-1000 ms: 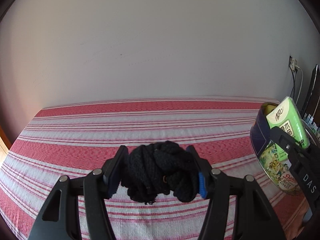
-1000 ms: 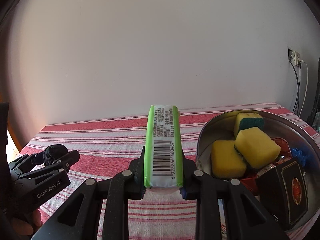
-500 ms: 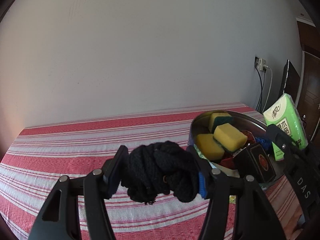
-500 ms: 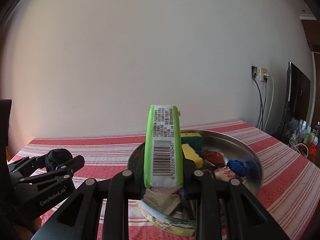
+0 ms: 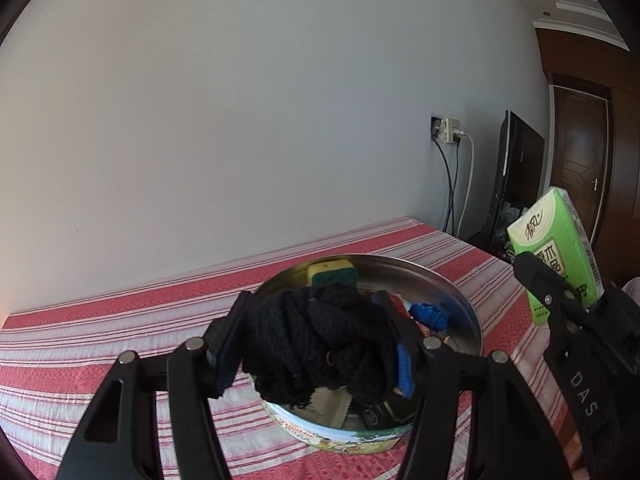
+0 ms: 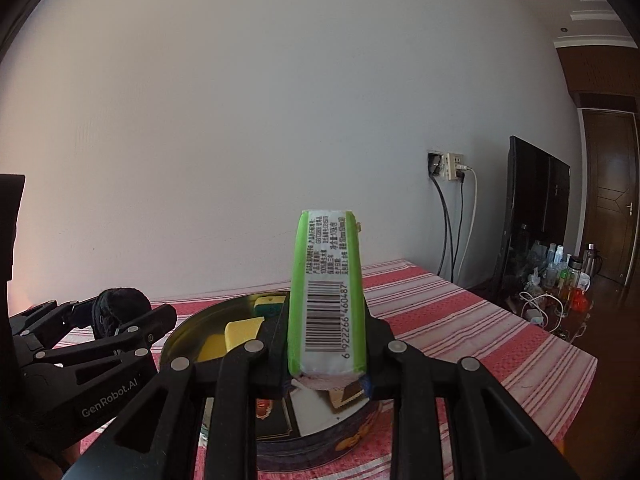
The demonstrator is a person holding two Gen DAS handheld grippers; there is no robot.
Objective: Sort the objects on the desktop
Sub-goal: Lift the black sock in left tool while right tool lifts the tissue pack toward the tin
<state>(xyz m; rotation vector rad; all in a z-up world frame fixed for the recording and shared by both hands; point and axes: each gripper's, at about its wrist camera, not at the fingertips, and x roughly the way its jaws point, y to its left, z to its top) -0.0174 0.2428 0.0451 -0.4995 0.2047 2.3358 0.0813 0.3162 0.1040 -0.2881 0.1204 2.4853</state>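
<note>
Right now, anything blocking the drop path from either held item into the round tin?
Nothing visible. The black knit bundle in the left gripper and the green tissue pack in the right gripper both hang in front of the open cookie tin, which has no lid.

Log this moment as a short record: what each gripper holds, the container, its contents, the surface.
left gripper: shut on black knitted bundle
right gripper: shut on green tissue pack, upright
container: round metal tin, on the table
tin contents: yellow sponges, blue yarn piece, dark box, others unclear
surface: red striped tablecloth
</note>
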